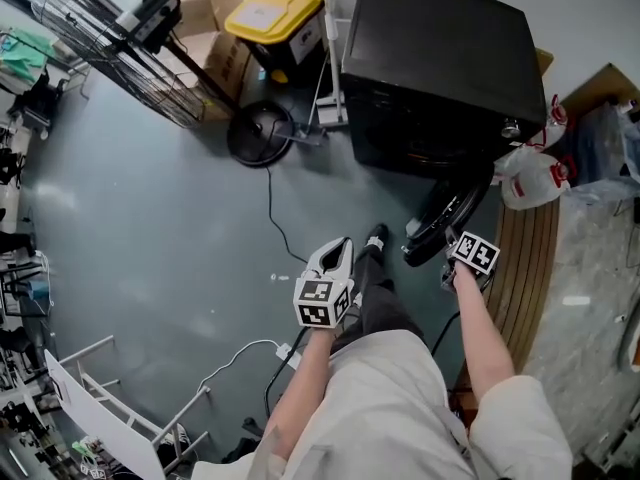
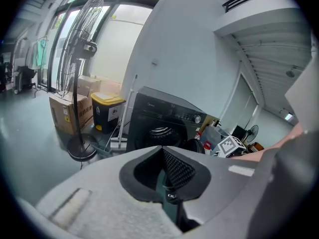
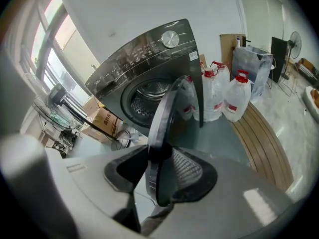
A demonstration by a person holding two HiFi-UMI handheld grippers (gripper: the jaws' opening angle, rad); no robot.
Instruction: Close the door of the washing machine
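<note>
The washing machine (image 1: 440,68) stands with its door (image 3: 167,116) swung out in front of its drum (image 3: 148,96). The right gripper (image 3: 160,171) pinches the door's rim between its jaws. The left gripper (image 2: 164,168) hangs well clear of the washing machine, jaws pressed together on nothing. To close well, the right gripper should sweep the rim in an arc toward the washing machine's front, following the hinge rather than driving straight. It should let go before the jaws get trapped, and a flat press would likely seat the latch. The hinge seems to sit on the washing machine's side nearest the water jugs (image 3: 224,96), though the lens distortion leaves that unsure.
</note>
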